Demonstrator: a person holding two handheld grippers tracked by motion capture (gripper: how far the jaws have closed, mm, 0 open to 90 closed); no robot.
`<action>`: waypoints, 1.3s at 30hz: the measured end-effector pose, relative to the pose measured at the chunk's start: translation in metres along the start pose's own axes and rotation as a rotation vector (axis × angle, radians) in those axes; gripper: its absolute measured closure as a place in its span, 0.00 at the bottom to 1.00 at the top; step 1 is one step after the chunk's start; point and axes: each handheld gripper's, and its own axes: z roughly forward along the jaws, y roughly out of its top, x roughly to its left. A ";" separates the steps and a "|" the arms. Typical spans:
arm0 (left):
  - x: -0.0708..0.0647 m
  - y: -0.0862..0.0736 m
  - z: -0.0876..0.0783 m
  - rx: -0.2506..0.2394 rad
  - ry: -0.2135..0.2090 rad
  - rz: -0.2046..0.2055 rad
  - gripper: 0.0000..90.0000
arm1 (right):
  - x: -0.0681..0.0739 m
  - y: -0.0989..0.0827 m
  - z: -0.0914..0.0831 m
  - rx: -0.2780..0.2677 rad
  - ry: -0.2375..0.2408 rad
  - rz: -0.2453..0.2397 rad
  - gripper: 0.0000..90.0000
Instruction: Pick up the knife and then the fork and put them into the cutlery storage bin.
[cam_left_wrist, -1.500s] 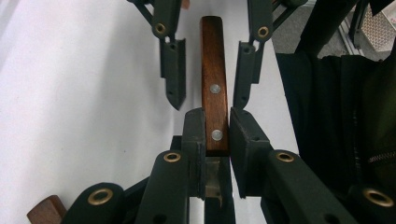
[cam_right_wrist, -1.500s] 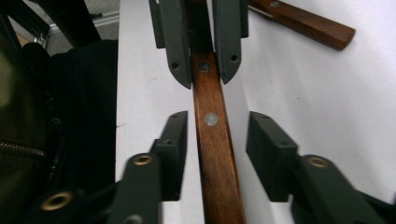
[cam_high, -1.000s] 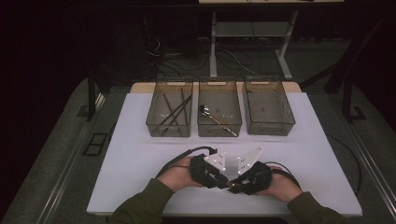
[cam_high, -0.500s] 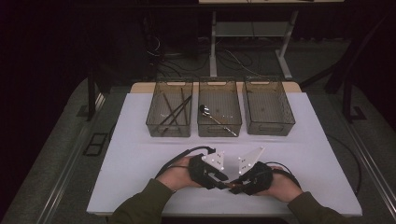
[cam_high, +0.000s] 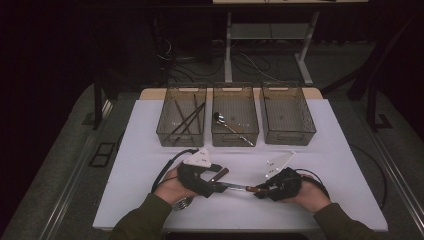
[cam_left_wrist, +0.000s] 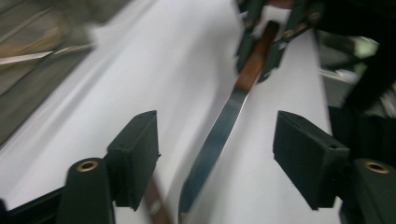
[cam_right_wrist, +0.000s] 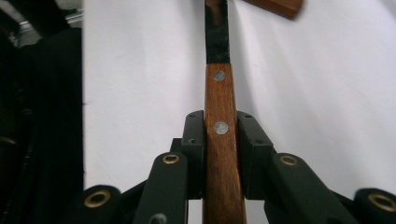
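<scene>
Now left tongs (cam_left_wrist: 215, 154) release knife (cam_left_wrist: 219, 126).

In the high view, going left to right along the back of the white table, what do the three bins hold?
Left bin with dark sticks → middle bin with a spoon → right bin, nothing visible inside.

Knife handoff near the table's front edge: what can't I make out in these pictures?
- Knife tip: cut off by the left gripper view's bottom edge.
- Second wooden handle: cut off by the right gripper view's top edge.
- Left bin contents: too small and dark in the high view.
</scene>
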 end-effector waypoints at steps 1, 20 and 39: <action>0.001 -0.004 -0.003 -0.010 0.023 -0.023 0.28 | -0.002 -0.002 -0.002 -0.005 -0.011 0.014 0.84; -0.004 -0.060 -0.035 -0.075 0.235 -0.140 0.01 | -0.029 -0.013 -0.041 -0.100 -0.146 0.191 0.84; -0.005 -0.060 -0.031 -0.049 0.228 -0.129 0.00 | -0.062 -0.006 -0.097 -0.225 -0.331 0.319 0.84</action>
